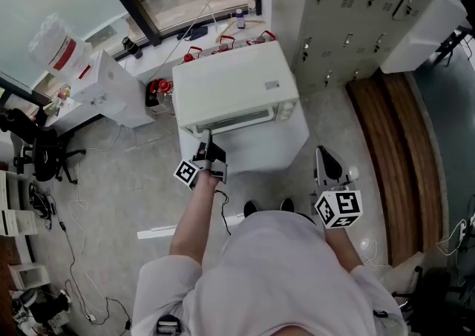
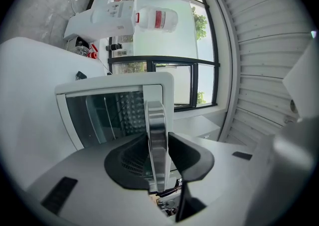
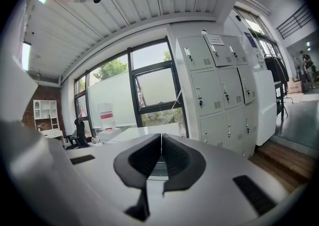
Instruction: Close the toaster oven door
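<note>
Left gripper view: left hand-held gripper (image 2: 157,140) pinches the brushed metal bar handle (image 2: 155,115) on the glass-paned door (image 2: 99,115), frame centre. Head view: white boxy toaster oven (image 1: 234,86) sits on a white surface (image 1: 289,150), upper centre. The door looks nearly upright, though the steep angle makes that unsure. Right hand-held gripper (image 3: 161,156) is pressed together, empty, at lower right.

Risks:
- The slick bar could slip from the pads, letting the door drop.
- A hard push could slide the light oven backward.

The left arm (image 1: 194,217) stretches forward, and the left tool (image 1: 205,145) has its jaws clamped on the door handle (image 2: 156,135). The right tool (image 1: 326,168) is held close to the body, jaws pressed together and empty.
</note>
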The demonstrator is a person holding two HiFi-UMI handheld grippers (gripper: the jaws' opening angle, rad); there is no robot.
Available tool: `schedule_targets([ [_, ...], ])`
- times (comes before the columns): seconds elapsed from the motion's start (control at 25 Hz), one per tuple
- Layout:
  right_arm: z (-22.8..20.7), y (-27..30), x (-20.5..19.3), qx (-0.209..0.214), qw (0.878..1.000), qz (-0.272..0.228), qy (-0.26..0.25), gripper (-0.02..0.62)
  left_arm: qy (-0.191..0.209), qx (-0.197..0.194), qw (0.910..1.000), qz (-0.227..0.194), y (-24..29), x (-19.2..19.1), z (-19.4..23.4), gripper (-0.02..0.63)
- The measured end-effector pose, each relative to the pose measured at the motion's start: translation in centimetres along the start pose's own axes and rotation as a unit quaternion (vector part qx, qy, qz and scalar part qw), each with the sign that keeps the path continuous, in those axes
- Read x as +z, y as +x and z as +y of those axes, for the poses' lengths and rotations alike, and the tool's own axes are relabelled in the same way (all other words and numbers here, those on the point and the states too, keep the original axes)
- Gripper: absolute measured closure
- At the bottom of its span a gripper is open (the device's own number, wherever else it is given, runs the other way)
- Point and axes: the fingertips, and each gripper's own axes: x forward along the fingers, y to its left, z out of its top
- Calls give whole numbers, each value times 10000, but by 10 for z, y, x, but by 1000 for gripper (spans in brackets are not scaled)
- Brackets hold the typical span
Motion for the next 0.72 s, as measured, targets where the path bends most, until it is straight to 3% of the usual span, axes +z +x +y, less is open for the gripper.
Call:
schedule_targets([
  [0.48,2,2,-1,162,9999,-50,-4,581,572,120,9980,237,-44,-30,-21,488],
  [0.6,2,2,-1,199,9998,-56,-17,581,1158,308,9920,404,-50,-35,-31,531],
  [0.72,2,1,1,229,9997,-68,-19,581,1886,592,9779,681,-53,-42,-41,575],
])
